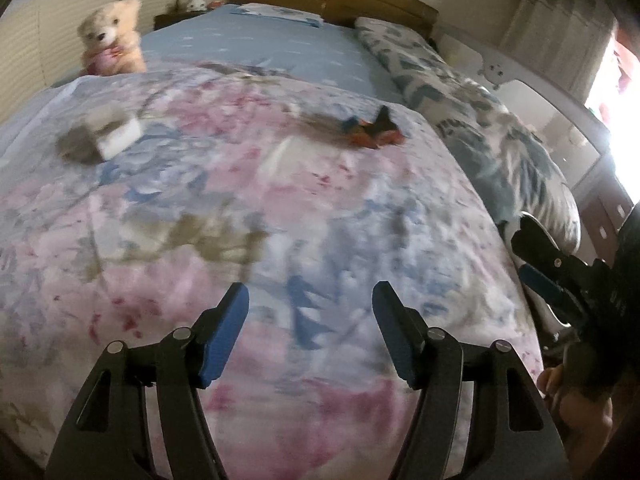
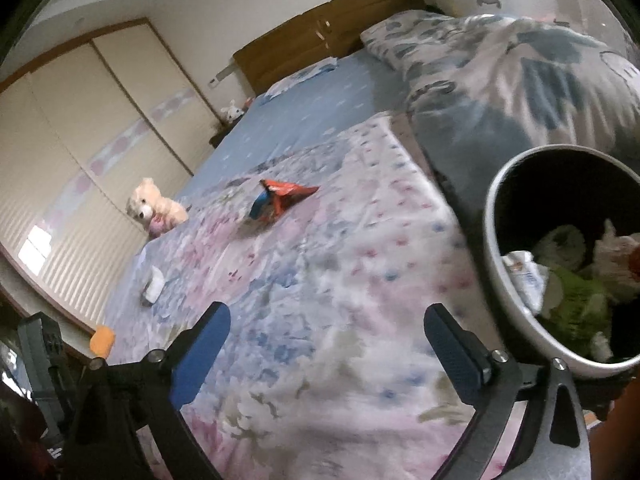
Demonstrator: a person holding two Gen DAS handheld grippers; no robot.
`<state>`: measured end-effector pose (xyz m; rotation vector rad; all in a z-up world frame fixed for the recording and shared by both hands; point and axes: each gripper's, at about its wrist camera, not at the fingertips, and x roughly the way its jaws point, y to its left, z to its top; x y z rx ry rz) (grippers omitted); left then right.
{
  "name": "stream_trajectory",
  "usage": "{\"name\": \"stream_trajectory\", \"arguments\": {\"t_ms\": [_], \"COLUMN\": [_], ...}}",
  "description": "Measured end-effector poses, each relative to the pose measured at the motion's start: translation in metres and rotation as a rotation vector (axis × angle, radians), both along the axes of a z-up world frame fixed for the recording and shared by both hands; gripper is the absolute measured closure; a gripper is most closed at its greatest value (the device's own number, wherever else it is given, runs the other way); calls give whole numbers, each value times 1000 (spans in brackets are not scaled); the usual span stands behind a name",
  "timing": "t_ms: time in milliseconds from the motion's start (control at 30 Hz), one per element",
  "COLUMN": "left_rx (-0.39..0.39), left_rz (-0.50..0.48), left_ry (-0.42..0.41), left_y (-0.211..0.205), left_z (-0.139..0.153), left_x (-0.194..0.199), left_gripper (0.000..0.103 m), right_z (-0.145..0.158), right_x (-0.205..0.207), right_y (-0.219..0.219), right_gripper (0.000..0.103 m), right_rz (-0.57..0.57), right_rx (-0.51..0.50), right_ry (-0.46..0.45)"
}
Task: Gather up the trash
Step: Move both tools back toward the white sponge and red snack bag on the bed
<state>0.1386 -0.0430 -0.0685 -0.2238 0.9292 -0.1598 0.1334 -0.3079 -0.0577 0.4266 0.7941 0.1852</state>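
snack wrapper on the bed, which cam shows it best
The right wrist view. There the red and blue snack wrapper lies crumpled on the floral quilt, with clear colours and outline. In the left wrist view the wrapper is smaller, darker and smeared by motion blur.

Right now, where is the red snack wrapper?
In both views the red snack wrapper lies on the floral quilt, mid-bed, between the teddy bear and the folded duvet.

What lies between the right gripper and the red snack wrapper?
Only bare flowered quilt between the right gripper and the wrapper, in the right wrist view.
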Motion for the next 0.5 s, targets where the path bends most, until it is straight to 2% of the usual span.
{"name": "stream_trajectory", "arguments": {"t_ms": [500], "left_rx": [10], "left_rz": [180], "left_ry": [33], "left_y": [69], "left_z": [-15], "left_x": [32], "left_gripper": [31], "right_z": [-13], "right_x": [39], "right_y": [48], "right_gripper": [4], "right_rz": [66], "right_rx": [-43], "right_ry": [4]}}
